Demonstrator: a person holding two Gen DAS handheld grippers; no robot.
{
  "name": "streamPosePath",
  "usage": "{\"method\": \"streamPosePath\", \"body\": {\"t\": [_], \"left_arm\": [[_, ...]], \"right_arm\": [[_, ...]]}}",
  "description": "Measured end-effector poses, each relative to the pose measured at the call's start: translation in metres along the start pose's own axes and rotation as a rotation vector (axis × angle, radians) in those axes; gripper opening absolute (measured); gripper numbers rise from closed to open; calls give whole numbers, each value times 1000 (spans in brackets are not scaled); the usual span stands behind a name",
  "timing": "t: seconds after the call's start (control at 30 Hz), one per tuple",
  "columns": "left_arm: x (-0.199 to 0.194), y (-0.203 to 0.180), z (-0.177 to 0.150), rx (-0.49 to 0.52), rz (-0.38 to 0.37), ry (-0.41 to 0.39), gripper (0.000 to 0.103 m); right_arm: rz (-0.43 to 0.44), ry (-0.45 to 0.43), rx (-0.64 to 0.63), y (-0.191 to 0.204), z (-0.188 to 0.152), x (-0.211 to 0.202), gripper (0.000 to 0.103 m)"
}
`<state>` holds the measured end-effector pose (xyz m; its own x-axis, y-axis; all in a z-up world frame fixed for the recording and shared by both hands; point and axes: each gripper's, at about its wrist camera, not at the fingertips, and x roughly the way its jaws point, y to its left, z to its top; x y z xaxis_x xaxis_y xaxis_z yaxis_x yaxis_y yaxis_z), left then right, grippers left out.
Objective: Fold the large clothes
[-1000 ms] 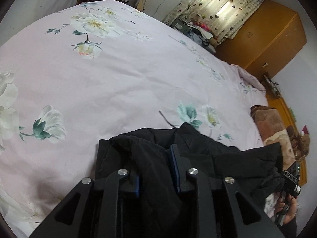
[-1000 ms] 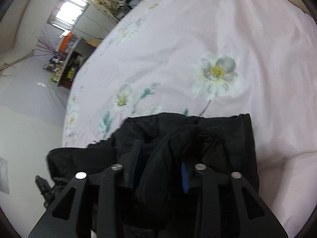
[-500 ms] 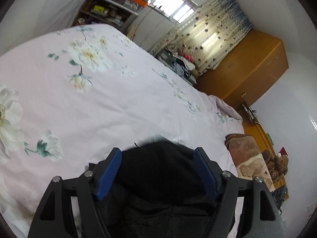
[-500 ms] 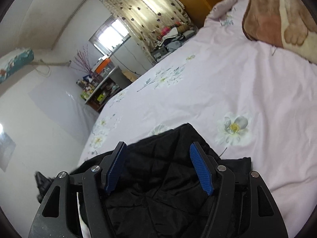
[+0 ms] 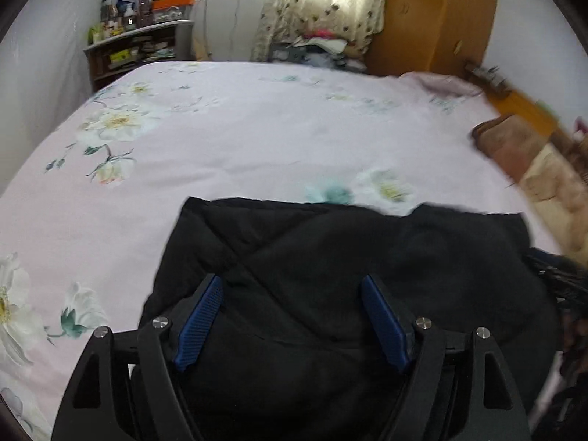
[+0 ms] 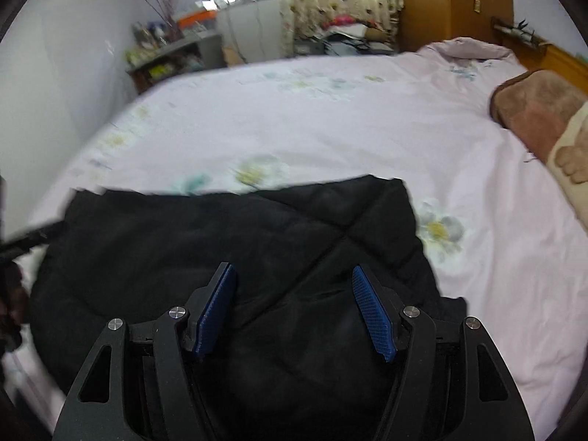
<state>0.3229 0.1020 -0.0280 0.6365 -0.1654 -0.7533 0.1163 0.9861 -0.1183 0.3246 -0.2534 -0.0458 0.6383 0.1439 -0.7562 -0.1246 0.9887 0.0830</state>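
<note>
**A:** Left wrist view first. Which step is this?

**B:** Just after a fold, I'd judge. The left gripper (image 5: 290,294) has its blue pads spread wide, holding nothing, above the black quilted padded garment (image 5: 330,257), which lies doubled on the pink floral bedsheet (image 5: 239,139). A second ago those pads pinched a bunch of the cloth.

**A:** And the right wrist view?

**B:** Same story: the right gripper (image 6: 292,283) is spread and empty over the garment (image 6: 220,235) (its edges look blurred). Earlier it clamped fabric too. Next calls for picking a fresh edge, probably a side, and gripping it for another fold.
</note>
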Motion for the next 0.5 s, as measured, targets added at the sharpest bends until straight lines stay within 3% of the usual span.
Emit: {"method": "streamPosePath", "body": {"t": [0.07,0.3,0.5], "left_arm": [[17,5,-4,-3,35,3,80],[35,18,-25,-72,66,-44,81],[35,11,-16,-51,113,0,80]], "right_arm": [[-20,53,38,-14,-6,25,66],[-66,47,47,-24,-22,50,66],[-88,76,68,-24,-21,55,66]]}}
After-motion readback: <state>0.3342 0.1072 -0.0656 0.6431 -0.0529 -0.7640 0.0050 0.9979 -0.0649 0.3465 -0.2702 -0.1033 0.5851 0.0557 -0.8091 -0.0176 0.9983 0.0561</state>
